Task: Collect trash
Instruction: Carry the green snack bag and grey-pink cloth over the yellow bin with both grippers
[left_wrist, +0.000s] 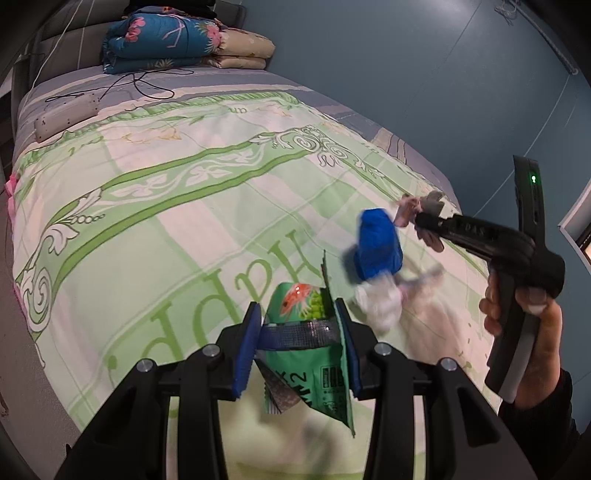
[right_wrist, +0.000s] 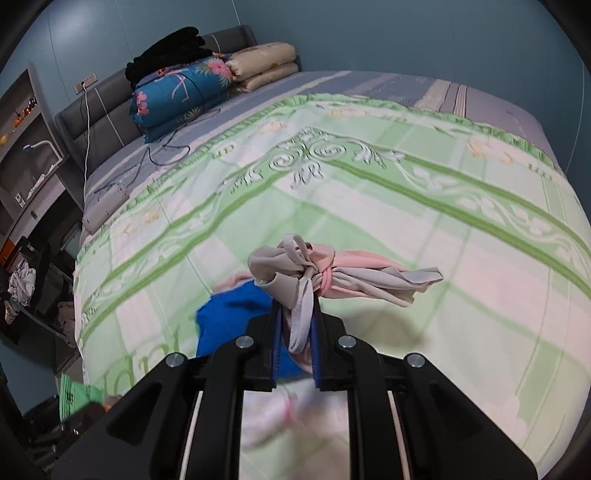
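Left wrist view, lower centre: my left tool clamped on crinkled green foil snack wrapper above green-and-white patterned bed cover. Right of it, blue-and-white cloth bundle, blurred. Right edge: my right tool clenched on knotted grey-and-pink fabric scrap, held above bed.

Green-patterned bedspread is spread over the bed. Folded quilts are stacked far, by the headboard. A power strip is laid far left.
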